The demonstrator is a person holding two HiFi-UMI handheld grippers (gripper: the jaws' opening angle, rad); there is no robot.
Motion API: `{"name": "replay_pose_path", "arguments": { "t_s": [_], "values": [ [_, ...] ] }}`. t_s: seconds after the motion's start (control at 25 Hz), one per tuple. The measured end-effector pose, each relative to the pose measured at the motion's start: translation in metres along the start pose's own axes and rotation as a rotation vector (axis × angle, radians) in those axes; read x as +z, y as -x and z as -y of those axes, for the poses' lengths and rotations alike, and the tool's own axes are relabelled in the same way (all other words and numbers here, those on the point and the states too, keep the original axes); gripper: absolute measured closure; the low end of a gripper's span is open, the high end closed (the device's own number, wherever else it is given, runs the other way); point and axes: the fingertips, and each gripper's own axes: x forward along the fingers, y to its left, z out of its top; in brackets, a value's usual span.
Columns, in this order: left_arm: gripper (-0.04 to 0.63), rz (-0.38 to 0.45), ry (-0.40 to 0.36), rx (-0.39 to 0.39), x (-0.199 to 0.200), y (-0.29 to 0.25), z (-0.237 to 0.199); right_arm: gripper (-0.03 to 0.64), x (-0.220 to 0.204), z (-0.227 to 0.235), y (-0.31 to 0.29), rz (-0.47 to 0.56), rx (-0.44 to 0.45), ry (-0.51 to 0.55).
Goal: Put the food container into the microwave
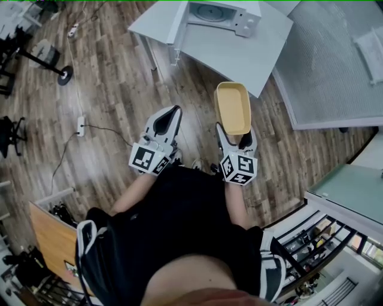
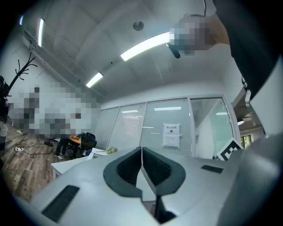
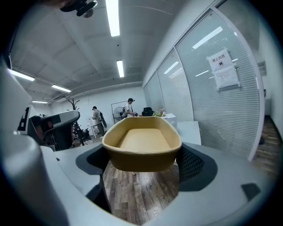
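Right gripper [image 1: 236, 138] fingers [image 3: 198, 165] clamped on empty tan oblong food container [image 1: 233, 107], left gripper [image 1: 169, 117] fingers together

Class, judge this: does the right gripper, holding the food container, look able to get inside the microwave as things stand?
Probably yes, after stepping closer. The microwave has its door open, and only floor lies between it and the right gripper, shut on the food container.

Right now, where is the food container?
In the head view, the right gripper holds the container above the floor, short of the table with the microwave.
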Motion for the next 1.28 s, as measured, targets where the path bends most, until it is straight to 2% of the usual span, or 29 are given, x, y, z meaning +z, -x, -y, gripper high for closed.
{"name": "replay_pose_path", "arguments": {
  "t_s": [0.36, 0.6, 0.92, 1.08, 1.28],
  "values": [
    [0.569, -0.006, 0.037, -0.037, -0.008, -0.007, -0.029, 0.13, -0.005, -0.014, -0.029, -0.008, -0.01, -0.033],
    [0.569, -0.026, 0.058, -0.053, -0.028, -0.044, -0.042, 0.13, -0.007, 0.008, -0.072, -0.03, -0.022, -0.051],
    [0.569, -0.035, 0.022, -0.006, -0.056, -0.164, -0.078, 0.13, 0.019, 0.074, -0.194, -0.049, 0.051, -0.039],
    [0.569, -0.017, 0.007, 0.048, -0.053, -0.237, -0.097, 0.13, 0.041, 0.111, -0.263, -0.081, 0.099, 0.012],
    [0.569, 0.017, -0.026, 0.098, -0.048, -0.298, -0.114, 0.13, 0.054, 0.143, -0.348, -0.121, 0.15, 0.048]
  ]
}}
